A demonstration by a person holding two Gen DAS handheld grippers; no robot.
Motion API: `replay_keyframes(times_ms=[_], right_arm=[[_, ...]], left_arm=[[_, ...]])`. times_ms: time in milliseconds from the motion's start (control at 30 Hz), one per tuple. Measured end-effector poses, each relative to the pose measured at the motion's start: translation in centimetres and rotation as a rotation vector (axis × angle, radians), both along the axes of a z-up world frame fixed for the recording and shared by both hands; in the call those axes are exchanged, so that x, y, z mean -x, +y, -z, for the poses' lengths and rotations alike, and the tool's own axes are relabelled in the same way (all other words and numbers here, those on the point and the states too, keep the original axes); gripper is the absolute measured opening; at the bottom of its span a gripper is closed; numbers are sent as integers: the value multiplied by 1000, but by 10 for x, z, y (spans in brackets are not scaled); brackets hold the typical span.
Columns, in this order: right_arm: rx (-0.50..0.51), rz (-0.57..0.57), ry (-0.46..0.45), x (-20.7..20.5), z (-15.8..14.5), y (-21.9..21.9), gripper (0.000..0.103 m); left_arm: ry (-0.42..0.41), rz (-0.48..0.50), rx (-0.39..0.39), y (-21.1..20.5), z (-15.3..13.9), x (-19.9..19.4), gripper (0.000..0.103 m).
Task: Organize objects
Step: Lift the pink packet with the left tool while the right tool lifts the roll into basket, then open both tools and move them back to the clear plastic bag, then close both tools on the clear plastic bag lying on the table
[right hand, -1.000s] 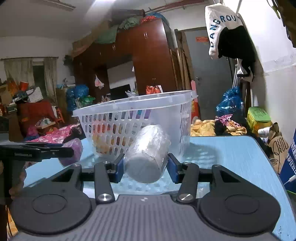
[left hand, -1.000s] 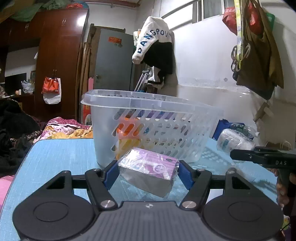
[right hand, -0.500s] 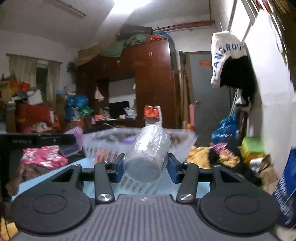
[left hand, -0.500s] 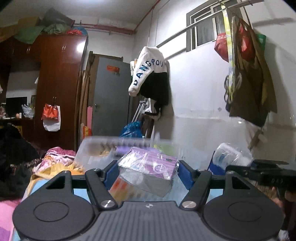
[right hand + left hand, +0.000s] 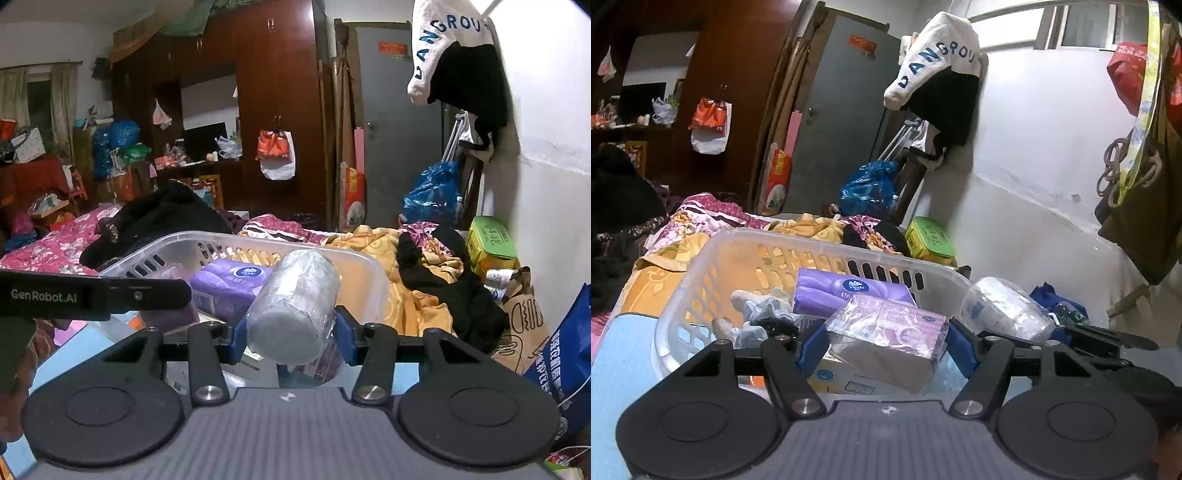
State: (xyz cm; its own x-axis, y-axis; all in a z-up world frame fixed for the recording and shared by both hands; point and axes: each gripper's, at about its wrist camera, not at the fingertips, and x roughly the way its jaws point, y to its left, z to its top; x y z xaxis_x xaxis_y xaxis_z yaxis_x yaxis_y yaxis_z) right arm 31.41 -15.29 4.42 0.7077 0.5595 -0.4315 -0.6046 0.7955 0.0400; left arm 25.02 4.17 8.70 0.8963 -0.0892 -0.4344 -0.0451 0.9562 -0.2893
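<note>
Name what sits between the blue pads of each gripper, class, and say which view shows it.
Left gripper: a purple tissue pack, in the left wrist view. Right gripper: a plastic-wrapped roll, in the right wrist view. Both hang above the basket.

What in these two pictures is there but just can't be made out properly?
- Basket bottom, left wrist view: covered by the purple tissue pack and crumpled bags.
- Box under the held purple packet, left wrist view: mostly hidden by it, print too small.
- Wrapped roll, right wrist view: its far end faces away.
</note>
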Motion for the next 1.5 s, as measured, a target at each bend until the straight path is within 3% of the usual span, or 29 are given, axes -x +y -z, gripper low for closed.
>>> replay_keyframes(times_ms=[200, 267, 333, 400, 467, 533, 700, 867, 1267, 1367, 1500], right_arm=[[-13, 1, -17, 4, 0, -3, 54], [-17, 12, -37, 5, 0, -5, 70], [-27, 26, -55, 6, -2, -9, 75], [-70, 14, -70, 12, -5, -19, 80], [-116, 16, -95, 22, -6, -32, 98], [-158, 16, -125, 37, -2, -50, 103], [-212, 5, -57, 74, 46, -102, 103], [-230, 33, 23, 96, 93, -133, 103], [-48, -59, 67, 92, 112, -112, 101], [4, -79, 83, 90, 114, -105, 89], [20, -80, 80, 89, 115, -101, 80]], left_arm=[[-41, -20, -24, 3, 1, 9, 76], [-71, -16, -19, 3, 0, 13, 88], [-93, -15, -9, 5, -2, 16, 92], [-110, -27, -14, 6, -5, 20, 94], [-143, -31, -27, 6, -7, 29, 94], [-188, -20, -39, 7, -6, 47, 95], [-193, 26, -77, 13, 29, 110, 99], [-181, 34, -28, 26, 79, 160, 99], [-131, 156, -96, 19, 135, 184, 99], [-112, 191, -137, 9, 141, 180, 99], [-107, 205, -190, -5, 144, 177, 99]])
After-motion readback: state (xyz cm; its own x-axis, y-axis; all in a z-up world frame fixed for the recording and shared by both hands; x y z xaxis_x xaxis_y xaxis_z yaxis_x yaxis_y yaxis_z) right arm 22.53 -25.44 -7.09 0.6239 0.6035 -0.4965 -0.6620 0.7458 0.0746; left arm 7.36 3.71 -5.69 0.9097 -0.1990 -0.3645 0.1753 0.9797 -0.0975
